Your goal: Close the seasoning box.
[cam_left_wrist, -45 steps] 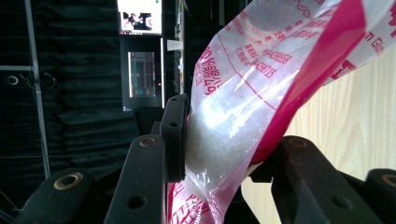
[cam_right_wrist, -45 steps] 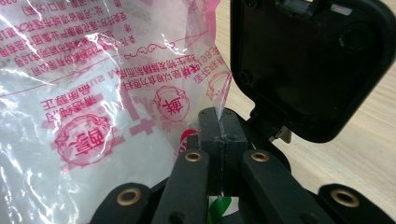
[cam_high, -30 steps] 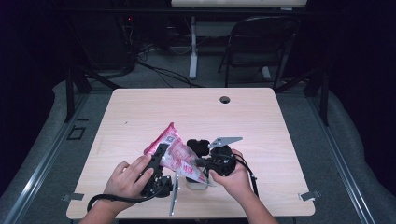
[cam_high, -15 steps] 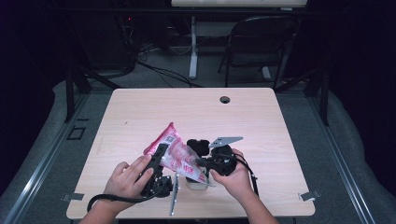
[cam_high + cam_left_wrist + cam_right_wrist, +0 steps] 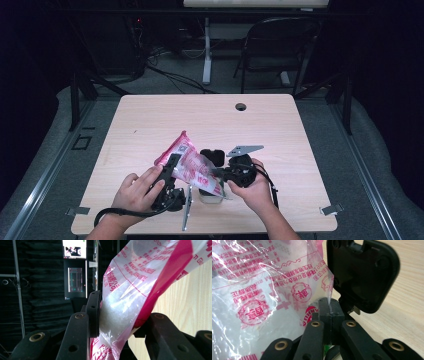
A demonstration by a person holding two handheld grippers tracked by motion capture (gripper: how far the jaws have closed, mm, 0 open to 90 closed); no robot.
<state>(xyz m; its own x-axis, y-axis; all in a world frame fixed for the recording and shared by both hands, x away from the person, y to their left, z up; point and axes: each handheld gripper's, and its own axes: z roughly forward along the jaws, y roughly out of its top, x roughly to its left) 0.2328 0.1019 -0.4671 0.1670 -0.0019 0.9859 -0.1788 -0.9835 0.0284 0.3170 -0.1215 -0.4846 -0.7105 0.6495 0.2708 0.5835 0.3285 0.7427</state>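
The bag (image 5: pixel 262 290) carries red Chinese print, mirrored in the right gripper view, with round seal stamps; one seal seems to read 真. In the left gripper view, digits near its top are too small to read.

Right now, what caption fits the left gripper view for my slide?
Left gripper clamps a pink-and-clear plastic bag of white grains above the wooden table.
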